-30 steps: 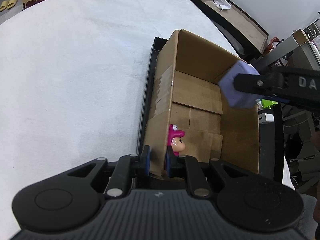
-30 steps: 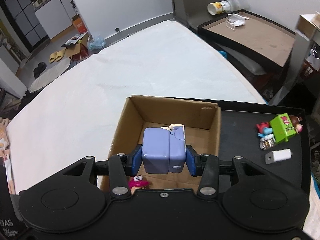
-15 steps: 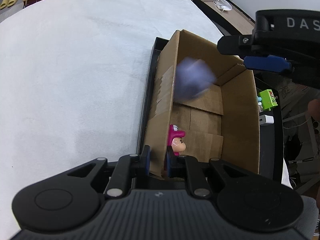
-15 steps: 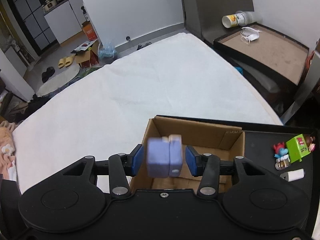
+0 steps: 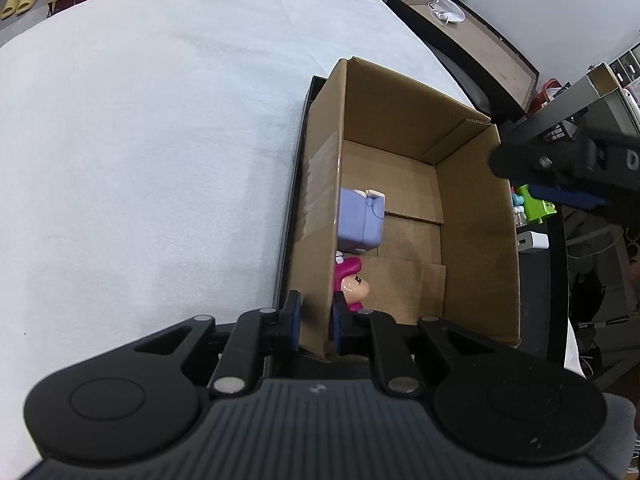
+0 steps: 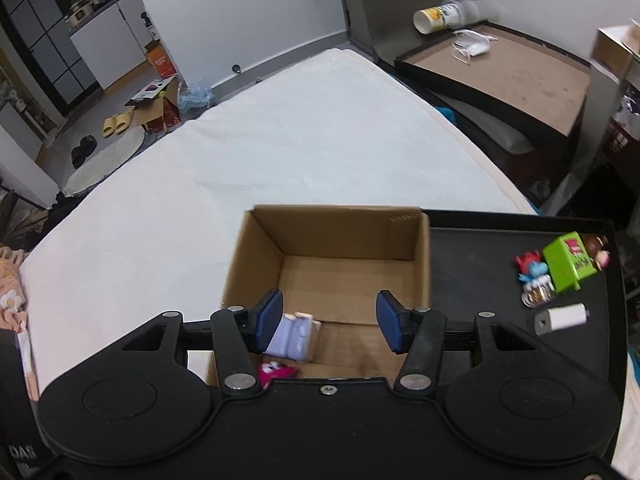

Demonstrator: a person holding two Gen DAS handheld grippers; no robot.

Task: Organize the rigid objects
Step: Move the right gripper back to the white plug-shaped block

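Jaws of the left gripper (image 5: pixel 314 322) are clenched on the near wall of the cardboard box (image 5: pixel 476 240), while those of the right gripper (image 6: pixel 328 320) have just been opening and stand released above it, nothing between them. Inside the box, the lilac block toy (image 5: pixel 360 218) lies against the left wall, just beyond the pink figure (image 5: pixel 352 280).

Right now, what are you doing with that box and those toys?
A person is tidying toys into the cardboard box. The left tongs grip its near wall. The right tongs have just opened, with nothing between them. The purple block toy lies inside beside a pink figure. A green toy and others wait on the black tray.
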